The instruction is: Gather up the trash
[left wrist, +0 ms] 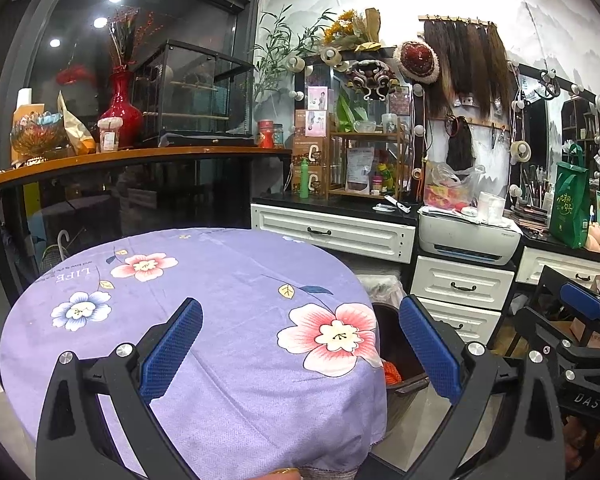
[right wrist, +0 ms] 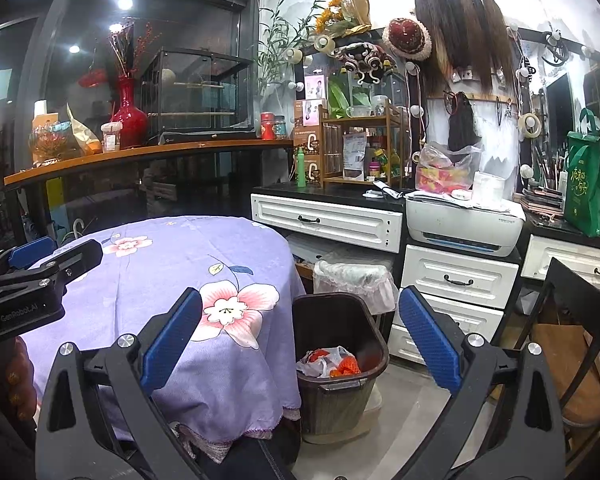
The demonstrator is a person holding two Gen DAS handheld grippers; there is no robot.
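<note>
A dark brown waste bin (right wrist: 338,354) stands on the floor right of the round table (right wrist: 172,264), which has a purple floral cloth. Inside the bin lie white and orange-red scraps (right wrist: 330,362). In the left wrist view the bin (left wrist: 400,360) shows partly behind the table's edge (left wrist: 228,280). My left gripper (left wrist: 300,346) is open and empty above the table. My right gripper (right wrist: 300,338) is open and empty, above and in front of the bin. The left gripper also shows at the left edge of the right wrist view (right wrist: 32,276).
A second bin with a clear liner (right wrist: 354,276) stands behind the brown one. White drawers (right wrist: 458,276) and a printer (right wrist: 464,226) line the right wall. A dark chair (right wrist: 572,344) is at the right. A counter with a red vase (right wrist: 130,116) is behind the table.
</note>
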